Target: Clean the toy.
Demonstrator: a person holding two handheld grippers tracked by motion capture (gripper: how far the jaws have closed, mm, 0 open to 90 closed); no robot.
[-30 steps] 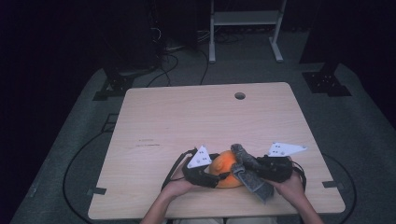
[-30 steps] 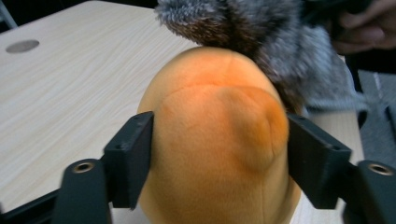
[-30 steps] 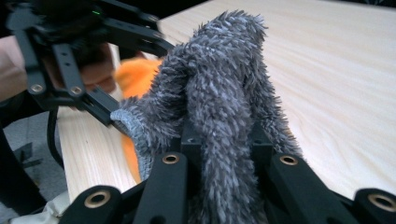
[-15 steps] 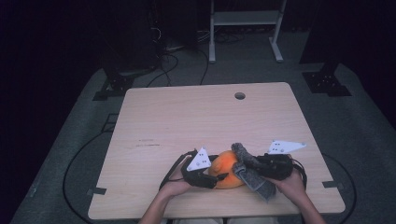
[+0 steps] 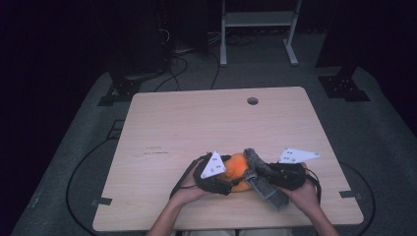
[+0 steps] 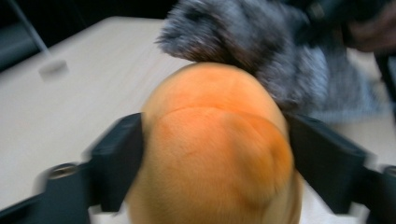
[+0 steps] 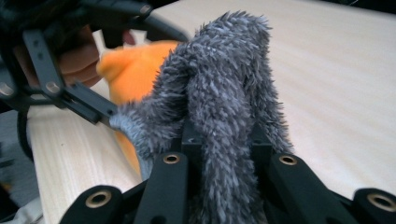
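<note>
text: none legible | labels: none | brands: none | numbers: none | signs: none

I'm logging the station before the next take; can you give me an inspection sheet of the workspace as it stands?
Surface: light wooden table, round hole near the far edge, a few faint marks.
Job's things: orange plush ball and grey fuzzy cloth, together at the near edge.
Clutter: nothing seen.
Grippers: left gripper has just been opening its fingers, the ball between them; whether they press it is unclear. Right gripper is shut on the cloth.
Cables: black cable loops on the floor left of the table; more lie behind it.
Surroundings: dark room, grey floor mat, white frame legs behind.
</note>
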